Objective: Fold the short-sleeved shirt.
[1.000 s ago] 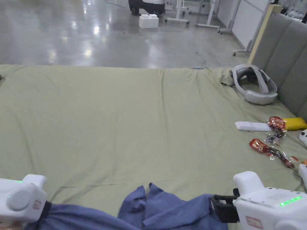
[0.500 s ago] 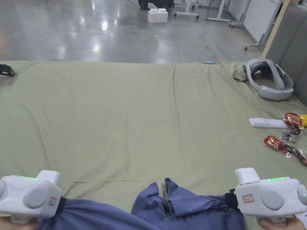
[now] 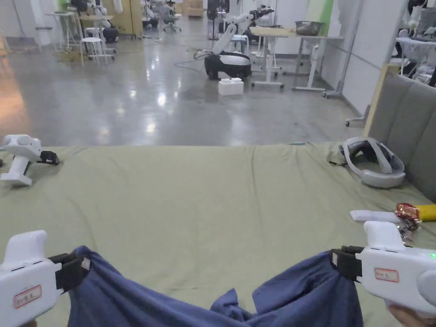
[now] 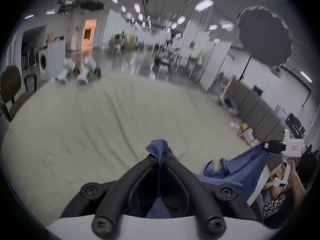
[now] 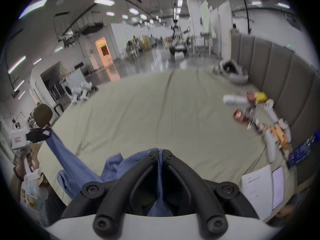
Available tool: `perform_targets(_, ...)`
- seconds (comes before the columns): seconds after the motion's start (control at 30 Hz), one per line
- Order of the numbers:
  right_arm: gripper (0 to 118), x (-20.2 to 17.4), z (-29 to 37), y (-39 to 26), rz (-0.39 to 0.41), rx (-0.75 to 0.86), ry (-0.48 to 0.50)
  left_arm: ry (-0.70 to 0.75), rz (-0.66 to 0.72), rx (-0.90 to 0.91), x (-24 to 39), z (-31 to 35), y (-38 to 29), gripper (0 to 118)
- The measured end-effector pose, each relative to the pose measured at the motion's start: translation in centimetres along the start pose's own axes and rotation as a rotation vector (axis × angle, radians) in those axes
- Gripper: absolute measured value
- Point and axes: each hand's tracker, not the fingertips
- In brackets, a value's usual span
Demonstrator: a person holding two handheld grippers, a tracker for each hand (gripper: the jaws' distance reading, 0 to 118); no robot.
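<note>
Two grippers each pinch one end of the blue short-sleeved shirt (image 3: 294, 298), which hangs slack between them above the near edge of the green sheet (image 3: 204, 200). Left gripper (image 4: 160, 159): jaws drawn together on a bunched tuft of blue cloth that pokes out past the tips; in the head view it sits at lower left (image 3: 83, 266) with the fabric falling away to the right. Right gripper (image 5: 160, 152): jaws likewise closed tight on a fold of shirt; in the head view it is at lower right (image 3: 336, 259). The shirt's middle sags lowest, with a crumpled peak at bottom centre of the head view; whether it touches the sheet there cannot be told. Each white gripper body carries a small red-bordered label; the writing is too small to read. On the sheet, well apart from the shirt: a white headset (image 3: 374, 164) at far right by the grey padded panel (image 3: 408, 123), a white remote-like bar (image 3: 374, 216) with red snack wrappers (image 3: 406, 211) and a yellow packet (image 3: 425, 212) just beside it, and a spare white gripper (image 3: 19, 162) at far left. Right gripper view also shows printed paper sheets (image 5: 256, 188) at the bed's near right corner, text blurred.
</note>
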Motion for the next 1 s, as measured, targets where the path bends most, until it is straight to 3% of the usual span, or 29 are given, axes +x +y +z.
perform_targets(0.23,4,-0.1,6.5,8.9,-0.025,0.245,-0.003,0.002,-0.047,0.222,1.7,9.6,9.1,5)
perform_targets(0.47,4,-4.1,13.3,19.2,0.058,0.5,-0.04,0.035,-0.133,0.437,3.2,15.9,18.4,5)
perform_targets(0.53,4,-4.8,14.7,21.9,0.043,0.525,-0.017,0.042,-0.135,0.442,3.5,17.3,20.2,5)
perform_targets(0.67,4,-5.4,15.6,26.9,0.088,0.56,-0.042,0.092,-0.119,0.53,3.3,19.4,23.9,5)
perform_targets(0.77,4,-6.2,15.9,29.9,0.101,0.597,-0.121,0.123,-0.092,0.555,2.8,19.7,26.5,5)
perform_targets(1.0,4,-6.9,12.9,35.3,0.117,0.575,-0.202,0.204,-0.093,0.527,2.2,15.9,31.4,5)
